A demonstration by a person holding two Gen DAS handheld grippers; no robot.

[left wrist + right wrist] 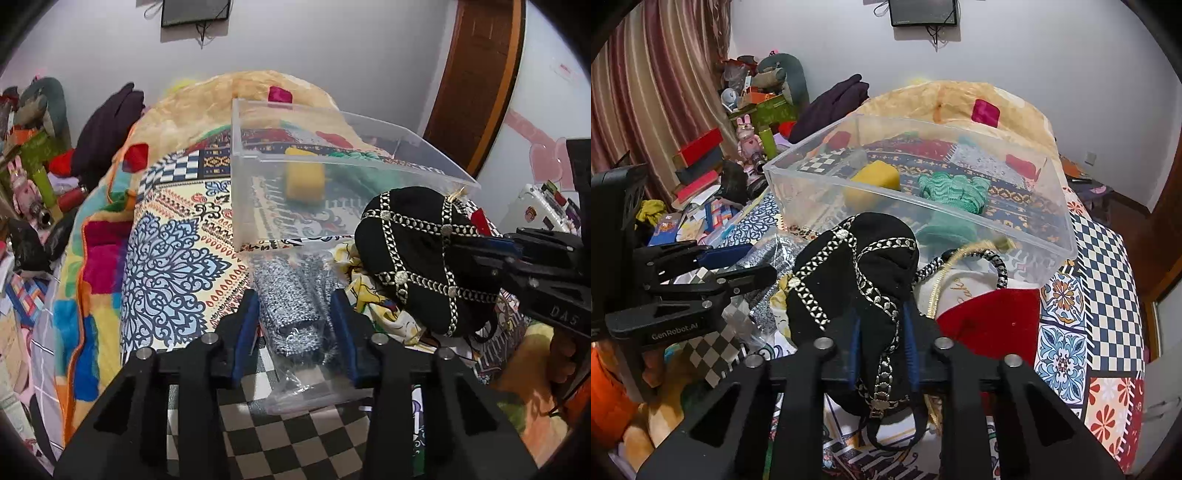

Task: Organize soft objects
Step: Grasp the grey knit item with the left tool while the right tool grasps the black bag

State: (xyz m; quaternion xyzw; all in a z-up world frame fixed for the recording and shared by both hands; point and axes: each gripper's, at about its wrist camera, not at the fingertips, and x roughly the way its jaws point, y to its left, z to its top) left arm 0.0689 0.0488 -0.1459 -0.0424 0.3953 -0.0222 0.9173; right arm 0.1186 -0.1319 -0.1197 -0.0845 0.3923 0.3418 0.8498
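My right gripper [881, 328] is shut on a black embroidered cap [857, 266] with silver trim and holds it up in front of the clear plastic bin [1067, 236]. The cap also shows in the left wrist view [424, 258], with the right gripper [495, 245] at its right side. My left gripper [293, 314] is open around a grey-blue knitted item in a clear bag [291, 306] on the bed. The bin [240, 177] holds a yellow sponge [875, 181] and a green knitted piece [955, 188].
A red and white pouch with a braided cord [982, 321] and a yellow-printed cloth [373, 295] lie by the cap. A patterned bedspread [170, 266] covers the bed. Clutter of boxes and toys [713, 173] stands at the left. A blanket heap [960, 99] lies behind the bin.
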